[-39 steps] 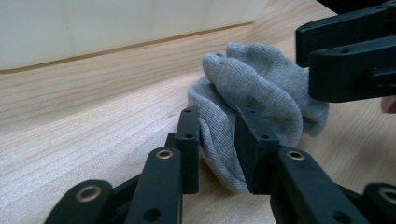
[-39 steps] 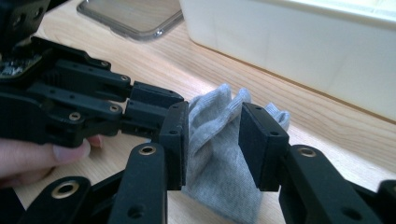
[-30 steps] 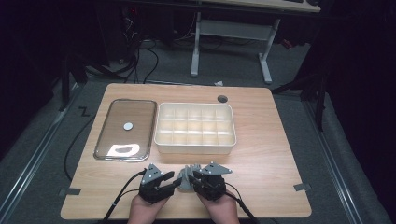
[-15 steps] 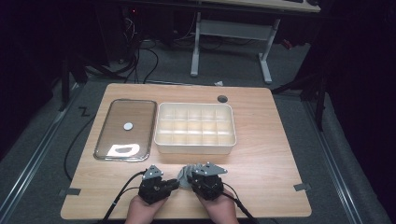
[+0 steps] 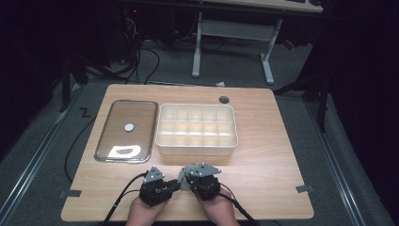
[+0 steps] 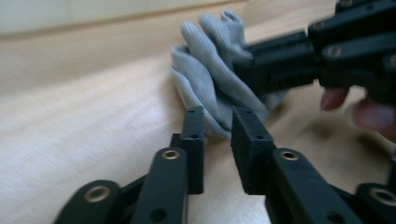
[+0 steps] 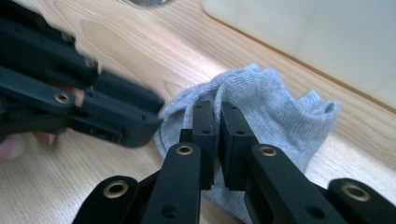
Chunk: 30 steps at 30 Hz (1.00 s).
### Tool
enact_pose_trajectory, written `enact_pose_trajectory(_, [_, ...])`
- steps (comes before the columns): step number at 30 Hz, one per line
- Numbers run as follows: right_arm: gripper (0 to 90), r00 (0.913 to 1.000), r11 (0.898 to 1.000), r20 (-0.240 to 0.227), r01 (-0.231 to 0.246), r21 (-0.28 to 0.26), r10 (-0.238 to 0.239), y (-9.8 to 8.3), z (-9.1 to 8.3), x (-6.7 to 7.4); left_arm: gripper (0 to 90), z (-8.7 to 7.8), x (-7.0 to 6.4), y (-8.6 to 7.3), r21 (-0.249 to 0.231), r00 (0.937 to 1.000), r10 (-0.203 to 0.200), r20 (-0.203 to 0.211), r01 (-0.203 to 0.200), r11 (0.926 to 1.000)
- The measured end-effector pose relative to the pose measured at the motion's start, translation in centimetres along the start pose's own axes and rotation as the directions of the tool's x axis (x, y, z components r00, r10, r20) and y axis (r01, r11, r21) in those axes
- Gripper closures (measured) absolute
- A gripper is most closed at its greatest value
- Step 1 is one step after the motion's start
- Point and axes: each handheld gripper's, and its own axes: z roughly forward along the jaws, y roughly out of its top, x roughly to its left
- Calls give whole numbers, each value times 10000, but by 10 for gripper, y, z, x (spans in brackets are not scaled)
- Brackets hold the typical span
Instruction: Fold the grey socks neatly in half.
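So I've got both claws parked at the near edge of the table (image 5: 263, 155), nose to nose over a small grey sock (image 7: 275, 116). It's a soft ribbed knit, all bunched and folded into a lump on the pale wood-grain tabletop.

Right claw (image 7: 217, 126): the jaws have just been closing, and now there's barely a slit between the flat black pads, with a fold of the sock pinched in it. The rest of the sock spills out ahead of and to the right of those jaws.

Left claw (image 6: 217, 128): its jaws have been opening back up a bit after a squeeze. They stand narrow, with the sock's edge right at the tips, but I can't tell whether the pads are actually pressing on it. The sock sits just ahead of it, between it and the right claw's blocky black jaw.

Beyond both claws there's a cream plastic organizer box (image 5: 196, 129) with a grid of compartments, and beside it, left of the left claw's line, a shiny clear rounded-rectangle lid (image 5: 126, 129) with a little round knob.

Compared with a second ago, the hands have hardly shifted; box and lid are right where they were.
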Motion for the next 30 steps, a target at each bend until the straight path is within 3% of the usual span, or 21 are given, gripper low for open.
enact_pose_trajectory(2, [859,10000,10000,-75,-21,86,21,-3,2,-1,668,9,-3,8,105,9984,419,-387,-415,9991])
enact_pose_trajectory(7, [860,9998,9998,-46,-178,93,178,-5,2,-4,686,17,-3,11,310,9977,445,-502,-429,9986])
enact_pose_trajectory(11, [860,9993,9992,-117,-348,170,350,-8,0,-8,832,11,0,9,173,9978,339,-565,-330,9993])
enact_pose_trajectory(16, [860,9994,9995,-162,-320,58,321,-10,1,-9,895,6,6,7,-14,9967,157,-802,-158,9999])
enact_pose_trajectory(18, [860,9994,9995,-170,-309,51,310,-11,1,-9,880,4,6,8,-131,9971,42,-754,-52,9999])
enact_pose_trajectory(19, [860,9993,9995,-174,-316,53,317,-11,1,-9,880,-1,5,12,-417,9985,-112,-536,90,9991])
enact_pose_trajectory(20, [860,9994,9996,-181,-292,34,293,-11,1,-9,809,-5,-3,20,-651,9976,293,-631,-334,9973])
enact_pose_trajectory(21, [860,9992,9994,-191,-354,30,355,-11,1,-8,790,-4,-7,23,-607,9953,557,-794,-606,9963])
enact_pose_trajectory(24, [859,9990,9992,-216,-397,7,397,-12,1,-9,725,3,-9,27,-438,9939,642,-895,-684,9967])
enact_pose_trajectory(28, [859,9990,9993,-255,-378,31,379,-12,0,-9,698,20,-7,24,-19,9956,319,-876,-322,9995])
enact_pose_trajectory(30, [859,9987,9991,-294,-424,11,425,-14,0,-10,736,25,-5,22,101,9962,161,-860,-153,9998])
